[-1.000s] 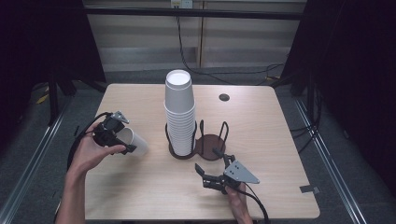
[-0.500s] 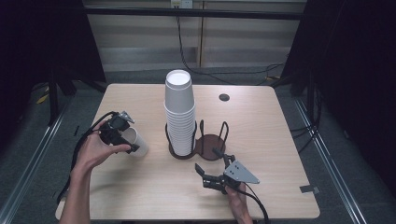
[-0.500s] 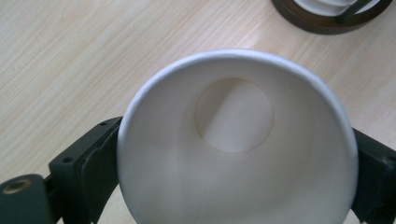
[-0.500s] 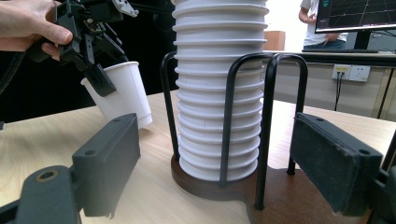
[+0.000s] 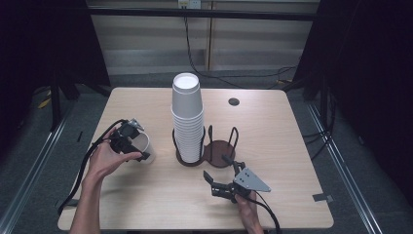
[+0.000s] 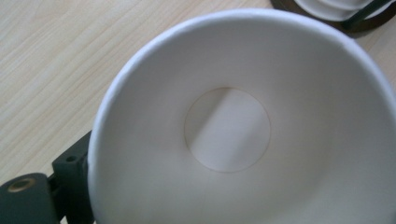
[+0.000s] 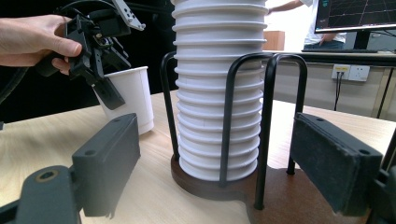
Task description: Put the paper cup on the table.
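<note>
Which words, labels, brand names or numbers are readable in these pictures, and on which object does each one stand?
None can be read.
The single paper cup, the stack of cups and the table carry no print.
The monitor in the right gripper view shows only line graphics.

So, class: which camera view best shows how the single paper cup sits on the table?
The right gripper view: it shows the single paper cup from the side, upright on the table, with the left gripper at its rim. The high view shows the cup small and partly covered. The left gripper view shows its white inside.
</note>
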